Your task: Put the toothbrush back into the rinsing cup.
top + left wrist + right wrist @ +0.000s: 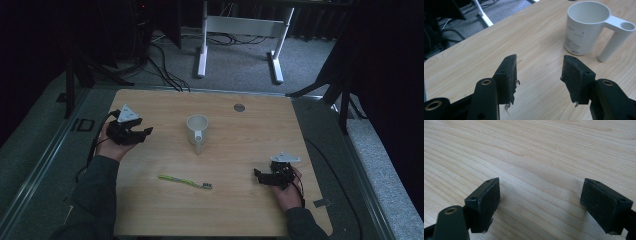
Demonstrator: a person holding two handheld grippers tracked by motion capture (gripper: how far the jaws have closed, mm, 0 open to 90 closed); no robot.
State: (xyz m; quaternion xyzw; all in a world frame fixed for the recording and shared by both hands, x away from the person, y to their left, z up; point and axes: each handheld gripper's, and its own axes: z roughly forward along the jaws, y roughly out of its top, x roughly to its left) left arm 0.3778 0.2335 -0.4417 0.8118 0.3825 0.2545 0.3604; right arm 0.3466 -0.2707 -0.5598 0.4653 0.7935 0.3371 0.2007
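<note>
A white mug (pixel 197 130) with a tall tubular handle stands upright near the middle of the wooden table (pixel 240 145); it also appears at the upper right of the left gripper view, mug (pixel 586 27). A green toothbrush (pixel 184 181) lies flat toward the front, between both hands. My left gripper (pixel 145 132) is held at the table's left side, open and empty, pointing toward the mug; its jaws (pixel 539 75) stand apart over bare wood. My right gripper (pixel 257 175) rests at the front right, open, with its jaws (pixel 540 205) wide over bare wood.
A round grey grommet (pixel 239 107) sits in the table's far edge. Beyond the table stand a white desk frame (pixel 240 35) and floor cables (pixel 165 70). Dark stands flank both sides.
</note>
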